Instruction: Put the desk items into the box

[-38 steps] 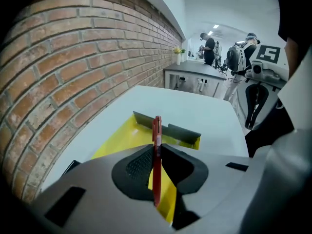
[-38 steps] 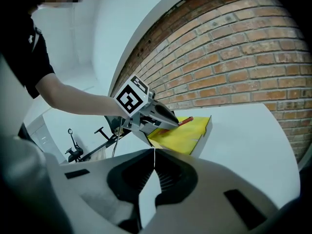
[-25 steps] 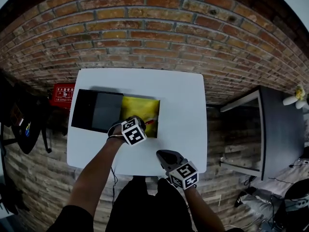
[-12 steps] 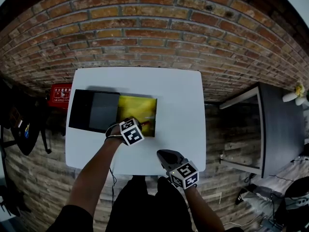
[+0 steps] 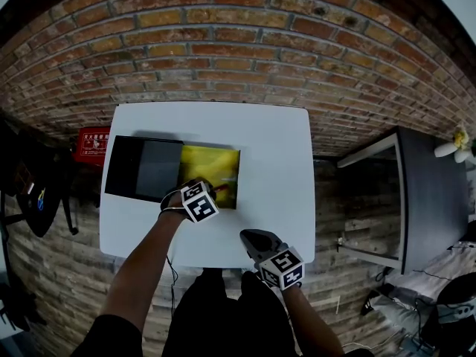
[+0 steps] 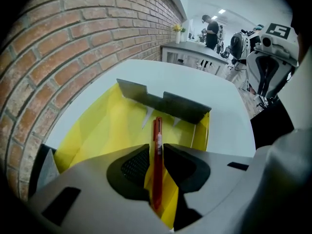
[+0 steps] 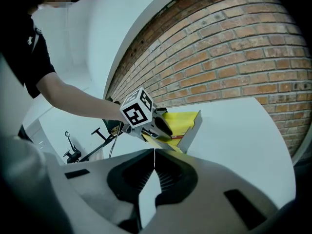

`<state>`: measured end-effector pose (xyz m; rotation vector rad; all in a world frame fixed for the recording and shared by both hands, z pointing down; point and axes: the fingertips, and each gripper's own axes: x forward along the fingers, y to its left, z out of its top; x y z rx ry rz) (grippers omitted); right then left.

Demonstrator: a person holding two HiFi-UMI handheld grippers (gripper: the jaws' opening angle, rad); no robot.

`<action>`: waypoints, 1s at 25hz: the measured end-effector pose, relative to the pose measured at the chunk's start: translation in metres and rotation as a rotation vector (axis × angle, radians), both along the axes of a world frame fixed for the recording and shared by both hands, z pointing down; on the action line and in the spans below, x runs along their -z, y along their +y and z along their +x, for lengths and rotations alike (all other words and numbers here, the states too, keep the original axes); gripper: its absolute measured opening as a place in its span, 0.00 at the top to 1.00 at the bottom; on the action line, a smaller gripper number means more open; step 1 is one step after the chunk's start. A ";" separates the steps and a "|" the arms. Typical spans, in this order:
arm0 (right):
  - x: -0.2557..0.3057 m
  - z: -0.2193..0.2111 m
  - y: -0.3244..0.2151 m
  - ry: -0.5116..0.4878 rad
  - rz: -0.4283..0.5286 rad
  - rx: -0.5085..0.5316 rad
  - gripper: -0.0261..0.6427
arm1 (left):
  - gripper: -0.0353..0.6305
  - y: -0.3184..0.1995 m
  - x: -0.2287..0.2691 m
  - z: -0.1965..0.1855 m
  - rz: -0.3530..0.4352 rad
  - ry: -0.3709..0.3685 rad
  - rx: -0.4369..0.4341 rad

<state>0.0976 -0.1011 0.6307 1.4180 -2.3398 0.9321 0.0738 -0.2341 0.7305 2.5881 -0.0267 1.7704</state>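
Pinching a red pen point(image 6: 157, 130) lengthwise between closed jaws, the left gripper point(image 6: 156, 156) is held over the yellow box point(image 6: 97, 126), pen tip aimed inside, prob. so it can be dropped w/o missing. The box is set on the white table point(image 5: 277, 162), w/ a black lid point(image 5: 145, 169) laid flat against its left side. The right gripper point(image 7: 153, 165) is parked near the table's front edge, jaws closed on nothing, clear of the work.

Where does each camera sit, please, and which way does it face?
Head view: on the head, facing down at the table; arms, left gripper, right gripper.
Left gripper view: on that gripper, facing the box; jaws shut on a pen.
Right gripper view: on that gripper, facing the left gripper; jaws shut.
All share the box.
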 end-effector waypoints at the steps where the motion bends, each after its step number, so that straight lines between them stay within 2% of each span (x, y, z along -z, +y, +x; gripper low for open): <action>1: 0.000 0.000 0.000 0.000 0.001 0.001 0.93 | 0.80 0.000 0.001 0.000 -0.001 0.003 0.005; 5: 0.000 0.000 0.003 -0.003 0.004 0.005 0.93 | 0.79 -0.001 0.010 -0.001 0.013 0.016 0.021; 12: 0.012 0.001 -0.004 -0.005 0.043 0.036 0.93 | 0.79 -0.012 0.052 0.001 0.060 0.110 0.114; 14: 0.017 0.001 -0.005 -0.013 0.055 0.045 0.93 | 0.85 -0.011 0.066 -0.002 0.071 0.133 0.144; 18: 0.028 0.001 -0.007 -0.015 0.085 0.087 0.93 | 0.92 -0.002 0.087 -0.012 0.090 0.171 0.227; 25: 0.047 0.007 -0.003 -0.032 0.142 0.151 0.93 | 0.93 0.037 0.109 -0.037 0.070 0.243 0.400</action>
